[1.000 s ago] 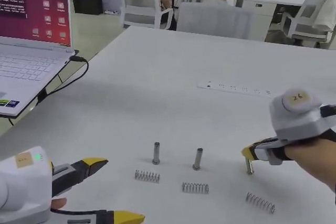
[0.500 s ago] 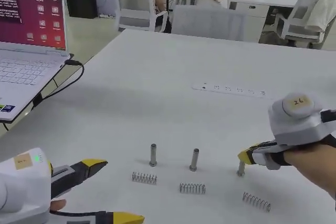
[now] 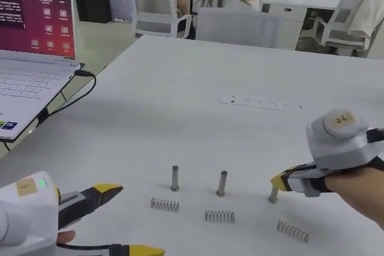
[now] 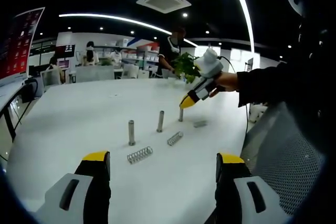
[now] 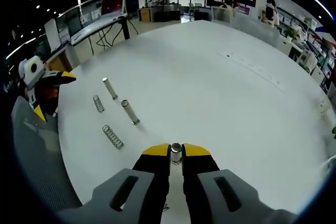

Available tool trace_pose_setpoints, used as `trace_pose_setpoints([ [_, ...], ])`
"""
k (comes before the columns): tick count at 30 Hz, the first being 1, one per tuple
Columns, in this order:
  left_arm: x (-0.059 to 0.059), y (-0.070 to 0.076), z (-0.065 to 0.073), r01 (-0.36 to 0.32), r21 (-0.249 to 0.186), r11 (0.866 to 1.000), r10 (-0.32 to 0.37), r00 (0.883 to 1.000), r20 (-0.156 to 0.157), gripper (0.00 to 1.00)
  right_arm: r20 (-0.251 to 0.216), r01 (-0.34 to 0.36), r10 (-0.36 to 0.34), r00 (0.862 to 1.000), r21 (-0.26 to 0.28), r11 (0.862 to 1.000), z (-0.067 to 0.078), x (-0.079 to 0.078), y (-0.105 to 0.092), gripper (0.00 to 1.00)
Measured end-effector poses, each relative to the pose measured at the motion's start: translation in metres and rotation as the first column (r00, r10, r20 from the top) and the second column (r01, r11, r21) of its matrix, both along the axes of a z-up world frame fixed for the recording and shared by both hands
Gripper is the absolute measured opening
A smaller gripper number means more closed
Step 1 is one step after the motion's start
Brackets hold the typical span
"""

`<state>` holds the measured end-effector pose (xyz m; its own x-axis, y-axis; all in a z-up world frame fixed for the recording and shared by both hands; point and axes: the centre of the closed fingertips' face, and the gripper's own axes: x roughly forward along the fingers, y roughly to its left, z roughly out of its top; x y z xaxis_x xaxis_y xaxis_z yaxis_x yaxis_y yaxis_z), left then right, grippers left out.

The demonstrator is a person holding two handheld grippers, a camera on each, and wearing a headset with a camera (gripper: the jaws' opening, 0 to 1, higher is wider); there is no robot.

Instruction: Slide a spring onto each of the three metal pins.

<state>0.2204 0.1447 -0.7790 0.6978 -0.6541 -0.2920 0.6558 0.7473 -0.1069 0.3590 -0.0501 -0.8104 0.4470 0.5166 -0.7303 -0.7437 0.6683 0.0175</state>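
Right claw: my jaws are clamped together on the top of the right pin, at the right end of the row. In the right gripper view the pin's round top sits pinched between my yellow tips.
Left claw: my jaws are wide apart and hold nothing. It is low over the near left of the desk and points toward the pins.
Desk: white and broad, and the pins and springs are on its near part.
Laptop: open at the far left with its screen lit and a black cable running from its side.
Strip: a white power strip lying flat, well beyond the pins.
Pins: the left pin and middle pin stand upright and bare, in line with the right pin.
Springs: the left spring, middle spring and right spring each lie flat on the desk, just in front of their own pins.
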Motion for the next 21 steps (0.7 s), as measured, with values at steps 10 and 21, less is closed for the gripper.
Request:
trace_pose_setpoints([
  [10, -0.0010, -0.0004, 0.0005, 0.001, 0.000, 1.000, -0.001, 1.000, -0.005, 0.79, 0.000, -0.012, 0.012, 1.000, -0.007, 1.000, -0.0006, -0.0033, 0.0000, 0.06],
  [21, -0.0013, -0.0013, 0.0008, 0.012, 0.004, 1.000, -0.012, 1.000, -0.006, 0.79, 0.008, -0.017, 0.017, 1.000, -0.005, 1.000, 0.0015, -0.0047, -0.0020, 0.09],
])
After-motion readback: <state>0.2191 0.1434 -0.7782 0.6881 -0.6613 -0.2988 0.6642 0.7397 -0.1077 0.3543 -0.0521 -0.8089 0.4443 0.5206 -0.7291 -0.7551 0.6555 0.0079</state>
